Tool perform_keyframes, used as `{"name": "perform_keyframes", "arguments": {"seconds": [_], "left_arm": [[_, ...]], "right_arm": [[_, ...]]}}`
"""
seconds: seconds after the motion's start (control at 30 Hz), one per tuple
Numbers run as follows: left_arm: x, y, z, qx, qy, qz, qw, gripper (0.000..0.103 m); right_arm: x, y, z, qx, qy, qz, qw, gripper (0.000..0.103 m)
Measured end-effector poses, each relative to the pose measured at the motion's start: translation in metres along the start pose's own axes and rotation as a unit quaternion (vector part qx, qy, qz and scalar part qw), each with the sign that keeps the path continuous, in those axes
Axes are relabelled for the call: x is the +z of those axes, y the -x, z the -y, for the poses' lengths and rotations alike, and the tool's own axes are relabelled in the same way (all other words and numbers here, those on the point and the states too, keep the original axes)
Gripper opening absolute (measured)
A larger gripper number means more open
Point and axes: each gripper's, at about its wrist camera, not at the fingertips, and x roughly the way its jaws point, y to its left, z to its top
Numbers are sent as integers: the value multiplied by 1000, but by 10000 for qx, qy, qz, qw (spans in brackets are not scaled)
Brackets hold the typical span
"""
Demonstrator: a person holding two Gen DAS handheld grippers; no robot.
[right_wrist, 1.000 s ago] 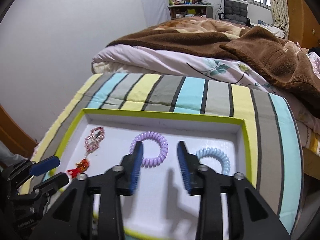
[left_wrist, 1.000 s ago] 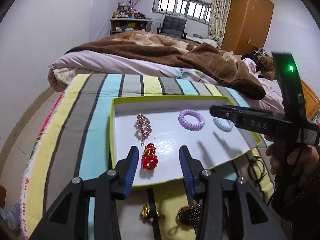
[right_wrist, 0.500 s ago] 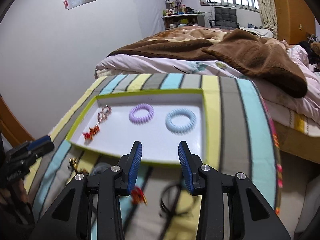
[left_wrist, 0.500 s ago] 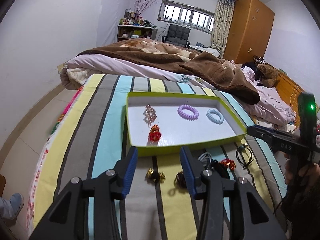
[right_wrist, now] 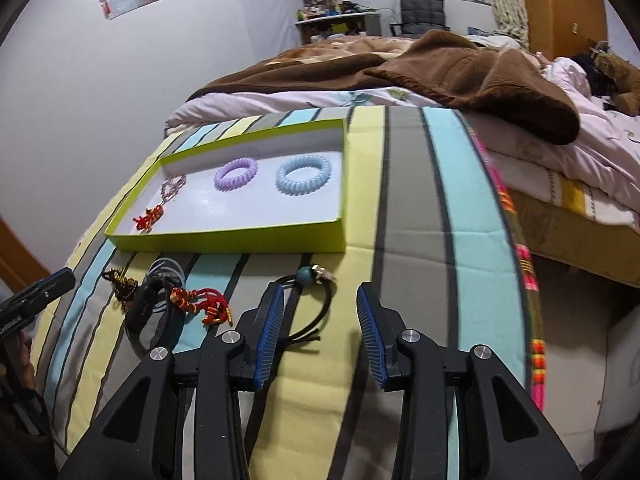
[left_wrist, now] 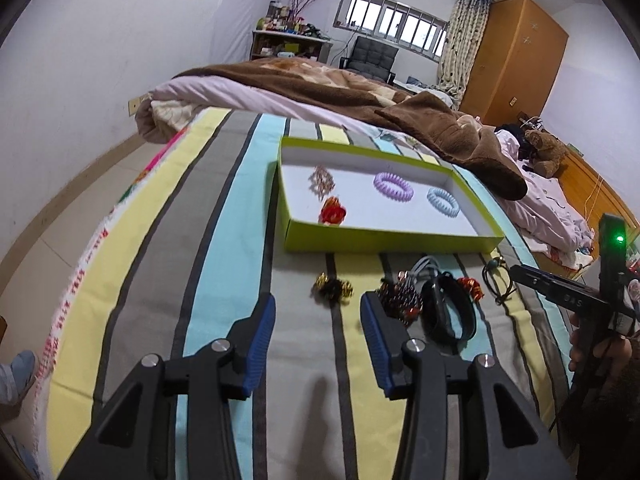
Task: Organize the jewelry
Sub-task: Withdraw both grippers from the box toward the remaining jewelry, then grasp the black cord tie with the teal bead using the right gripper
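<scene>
A green-rimmed white tray (left_wrist: 384,238) (right_wrist: 240,240) on the striped cloth holds a purple coil tie (left_wrist: 393,186) (right_wrist: 236,175), a blue coil tie (left_wrist: 443,202) (right_wrist: 305,174), a pink hair clip (left_wrist: 322,182) and a red ornament (left_wrist: 333,211) (right_wrist: 149,218). In front of it lie a gold-black clip (left_wrist: 333,287), a beaded piece (left_wrist: 400,296), a black band (left_wrist: 448,312) (right_wrist: 146,316), a red tassel (right_wrist: 198,300) and a black tie with a teal bead (right_wrist: 310,276). My left gripper (left_wrist: 318,330) is open above the cloth, near the gold-black clip. My right gripper (right_wrist: 320,316) is open beside the black tie.
A brown blanket (left_wrist: 420,120) and rumpled bedding lie beyond the tray. The cloth's fringed right edge (right_wrist: 516,240) drops to the floor. A wardrobe (left_wrist: 516,60), a chair and a cluttered shelf stand at the far wall.
Both grippers have pulled back from over the tray toward the near edge of the cloth. The loose pieces in front of the tray have come into view. Both stay open.
</scene>
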Motion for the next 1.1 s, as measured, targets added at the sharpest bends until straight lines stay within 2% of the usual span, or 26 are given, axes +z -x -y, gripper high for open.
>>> {"name": "perform_keyframes", "arguments": {"seconds": [0.3,0.7,0.8,0.93,0.97,1.0,1.1], "left_arm": [[-5,5,-11,60,129,0,9999,46],[-7,2,-13,106,137,-70,9998,46],[-6,0,-12,81,130,-101,9998,46],[-6,-5,-9,76,88,-175,9998,46],[-6,-6,-9,73,87,-188,9998,46],[-4,-8,-9,60,92,-200,9997,46],[-1,-12,-5,77,27,-199,9998,46]], "right_arm": [[10,-24,-2,-118,154,-240,9995,39],[13,-35,-14,-341,484,-227,9980,39],[12,-34,-14,-372,477,-197,9980,21],[12,-32,-10,-325,393,-175,9985,19],[12,-32,-10,-327,379,-155,9986,16],[11,-31,-9,-320,364,-136,9987,9],[11,-26,-8,-270,310,-47,9991,9]]}}
